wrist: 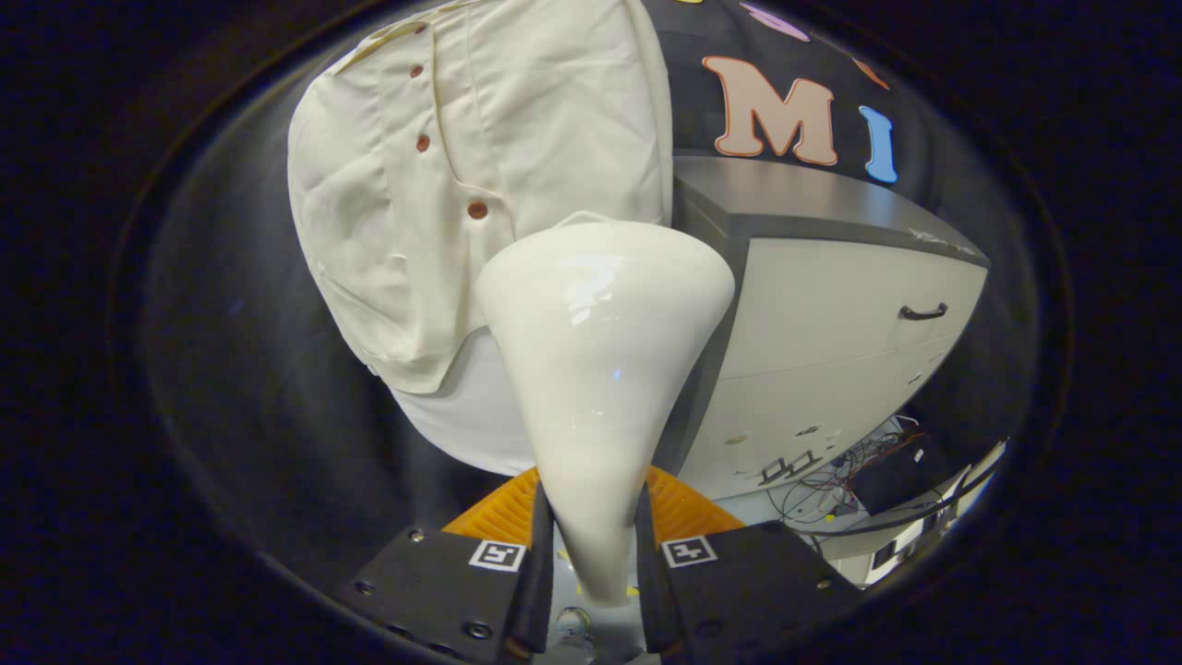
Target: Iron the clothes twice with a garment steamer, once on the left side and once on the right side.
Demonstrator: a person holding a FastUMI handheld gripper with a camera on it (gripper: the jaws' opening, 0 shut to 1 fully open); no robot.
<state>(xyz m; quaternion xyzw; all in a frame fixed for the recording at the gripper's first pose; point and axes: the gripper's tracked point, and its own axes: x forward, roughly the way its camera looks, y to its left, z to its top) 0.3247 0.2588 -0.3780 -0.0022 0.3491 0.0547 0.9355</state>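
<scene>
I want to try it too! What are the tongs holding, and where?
The tongs are shut on the garment steamer, gripping its narrow handle end; its wide head points toward the shirt.

Support surfaces, seen past the fingers. A cabinet (831,314), pale front w/ grey top (785,189), stands to the right of the hanging shirt; its top is bare where visible. Front carries one dark drawer handle (923,312) and, lower down, small fittings too small to identify. Floor (785,503), pale, runs along the cabinet base; a tangle of cables (850,476) lies directly on it, beside the cabinet's lower corner. Objects farther right too blurred to identify.
</scene>
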